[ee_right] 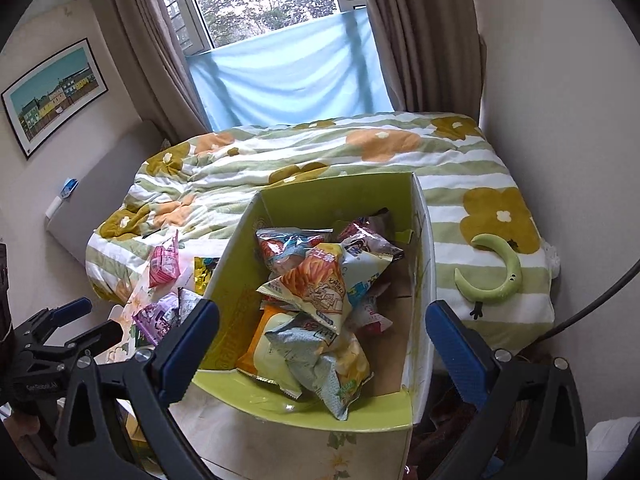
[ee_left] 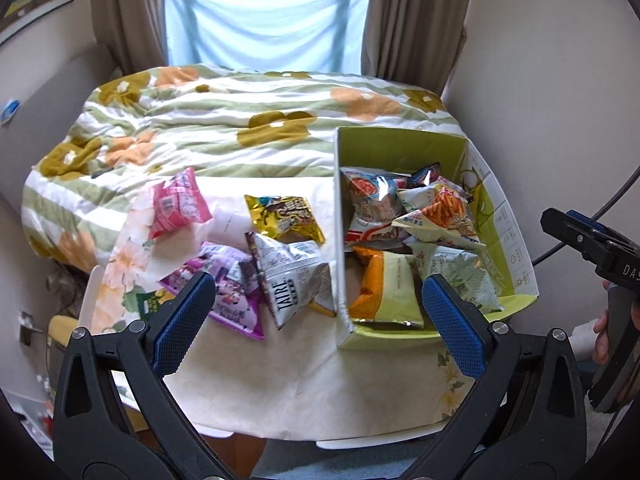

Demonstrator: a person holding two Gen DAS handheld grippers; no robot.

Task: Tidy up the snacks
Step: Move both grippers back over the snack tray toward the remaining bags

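A green cardboard box (ee_left: 400, 148) stands on the right of the table and holds several snack packs, among them an orange-patterned one (ee_right: 316, 284). Loose on the cloth left of it lie a pink pack (ee_left: 178, 204), a gold pack (ee_left: 286, 216), a silver pack (ee_left: 292, 280) and a purple pack (ee_left: 224, 284). My left gripper (ee_left: 320, 324) hangs open above the silver pack and the box's left wall, holding nothing. My right gripper (ee_right: 324, 348) is open over the box (ee_right: 332, 188), its jaws wide and empty.
The table (ee_left: 300, 392) wears a pale floral cloth and butts against a bed with a flowered duvet (ee_left: 240, 120). A green crescent plush (ee_right: 500, 276) lies on the bed right of the box. Walls close in on both sides; curtains and a window are behind.
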